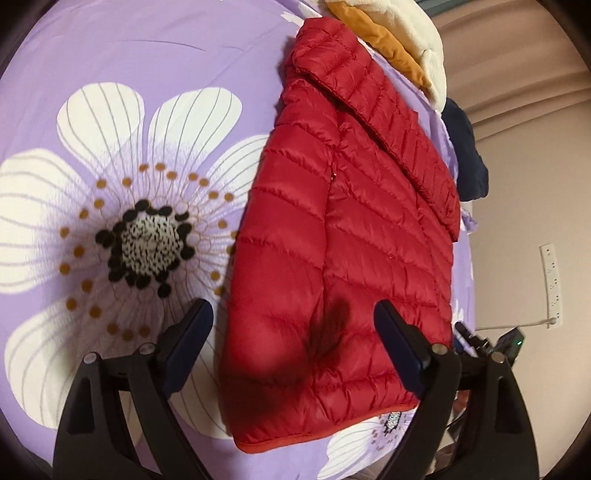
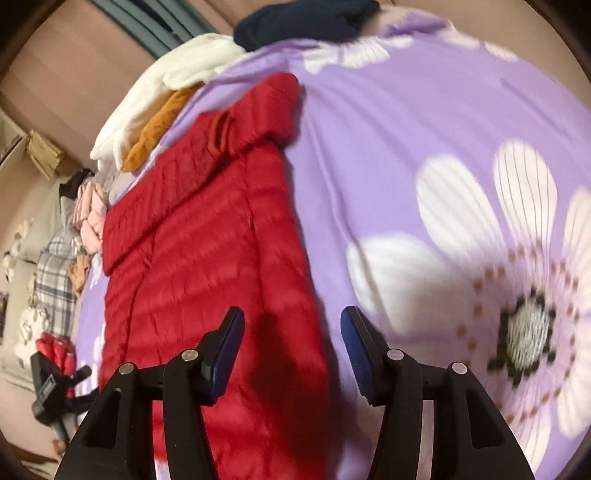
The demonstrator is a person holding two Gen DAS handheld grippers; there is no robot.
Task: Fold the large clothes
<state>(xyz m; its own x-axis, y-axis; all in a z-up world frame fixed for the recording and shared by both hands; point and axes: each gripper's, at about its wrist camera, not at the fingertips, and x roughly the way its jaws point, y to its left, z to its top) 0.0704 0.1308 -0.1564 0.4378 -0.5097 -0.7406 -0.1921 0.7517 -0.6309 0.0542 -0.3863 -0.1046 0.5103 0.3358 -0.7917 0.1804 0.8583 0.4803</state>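
Note:
A red quilted puffer jacket [image 1: 351, 221] lies flat on the purple flowered bedsheet [image 1: 110, 55], with one sleeve folded across its body. My left gripper [image 1: 291, 310] hovers over the jacket's hem end, open wide, with its shadow on the fabric and nothing pinched. In the right wrist view the same jacket [image 2: 207, 240] runs up and left, collar at the far end. My right gripper [image 2: 291, 314] stands open above the jacket's right edge, one finger over the red fabric and the other over the sheet [image 2: 406, 110]. Its pads grip nothing.
A pile of cream fleece [image 1: 417, 33], an orange garment [image 1: 388, 40] and a navy garment [image 1: 465, 155] lies beyond the jacket's collar. Plaid cloth [image 2: 55, 280] and pink cloth [image 2: 92, 214] sit off the bed's left side. The bed edge and a wall socket strip [image 1: 552, 280] are at the right.

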